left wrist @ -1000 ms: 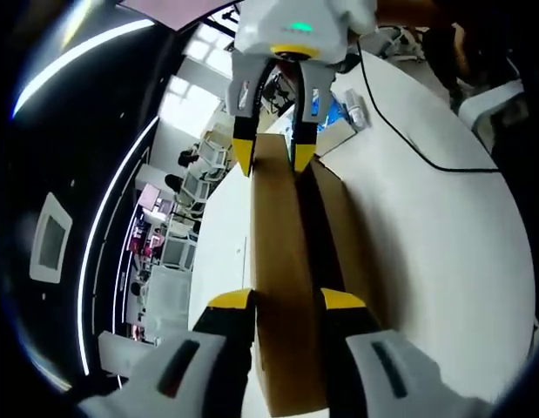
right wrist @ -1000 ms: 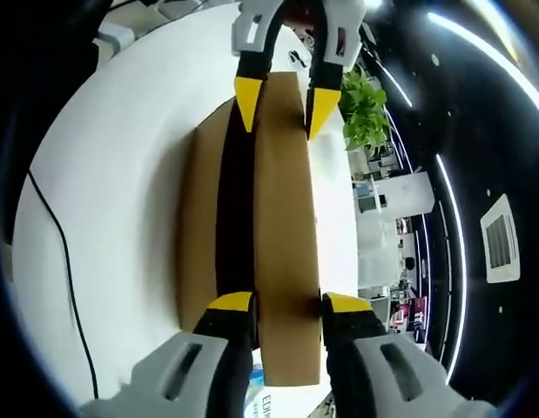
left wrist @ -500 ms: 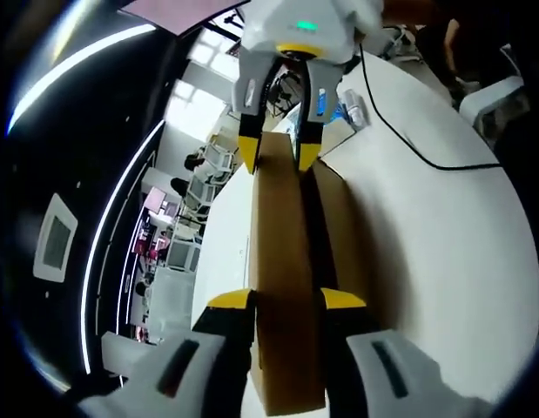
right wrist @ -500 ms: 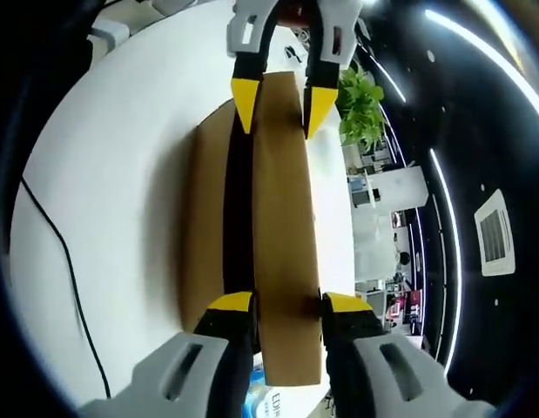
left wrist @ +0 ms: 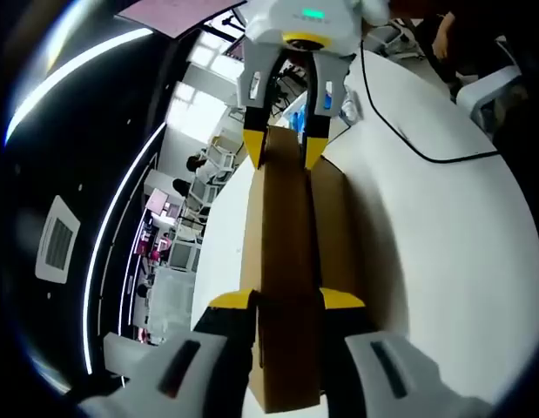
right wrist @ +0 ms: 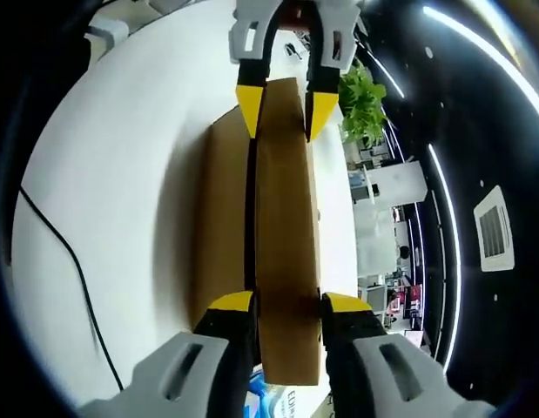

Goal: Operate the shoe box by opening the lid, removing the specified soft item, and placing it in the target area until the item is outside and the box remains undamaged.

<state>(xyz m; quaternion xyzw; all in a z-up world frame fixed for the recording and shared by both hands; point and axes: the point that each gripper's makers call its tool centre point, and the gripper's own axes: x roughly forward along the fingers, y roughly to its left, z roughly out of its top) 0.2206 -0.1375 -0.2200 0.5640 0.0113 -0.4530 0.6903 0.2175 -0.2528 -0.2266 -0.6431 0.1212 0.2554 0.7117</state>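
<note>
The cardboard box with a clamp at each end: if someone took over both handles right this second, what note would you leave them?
Left gripper: shut on one end of the brown lid.
Right gripper: shut on the lid's opposite end; it also shows at the far end of the left gripper view.
The shoe box sits on the white table, beside a black cable. The lid is raised above the box base and looks free of it.
Done: lid gripped at both ends and lifted.
Left: set the lid aside, take out the soft item, which cannot be seen yet, and place it in the target area without damaging the box.
</note>
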